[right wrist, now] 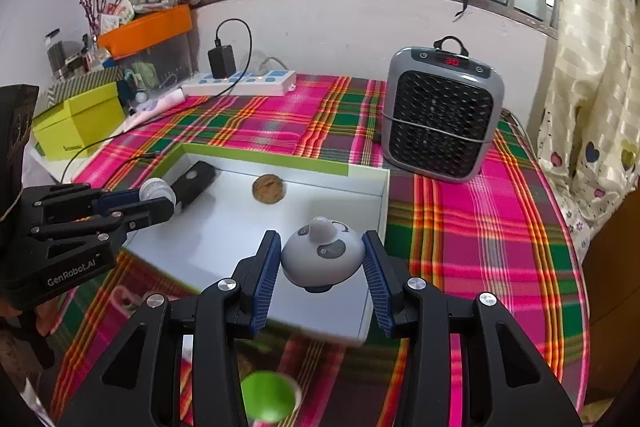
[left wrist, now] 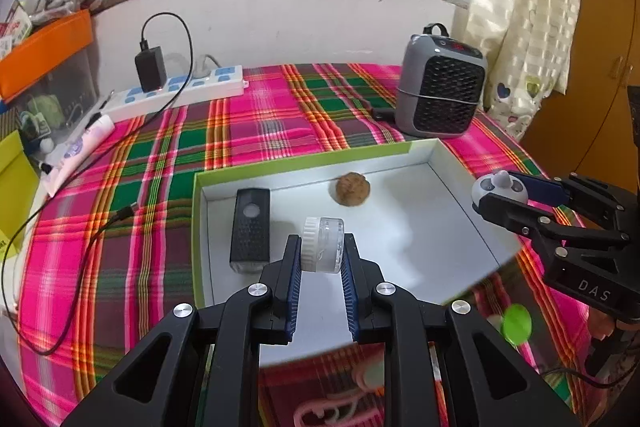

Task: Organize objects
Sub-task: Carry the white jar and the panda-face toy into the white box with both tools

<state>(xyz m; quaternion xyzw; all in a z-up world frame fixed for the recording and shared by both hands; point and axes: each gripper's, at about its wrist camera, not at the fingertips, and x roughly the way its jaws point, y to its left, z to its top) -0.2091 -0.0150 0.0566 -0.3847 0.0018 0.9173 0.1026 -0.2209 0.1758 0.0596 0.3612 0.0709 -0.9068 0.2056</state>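
Your left gripper (left wrist: 320,255) is clamped on the small clear jar (left wrist: 323,245), hanging over the near-left part of the white tray (left wrist: 424,227). Your right gripper (right wrist: 320,263) holds the panda-faced gadget (right wrist: 320,255) above the tray's near-right corner, so each load only needs to go straight down into bare floor.

One tray (left wrist: 304,167), one heater (left wrist: 440,87), one power strip (left wrist: 180,93), one jar (left wrist: 323,245), one panda toy (right wrist: 320,255), one black remote (left wrist: 251,231), one brown ball (left wrist: 353,188) (remote and ball inside tray).
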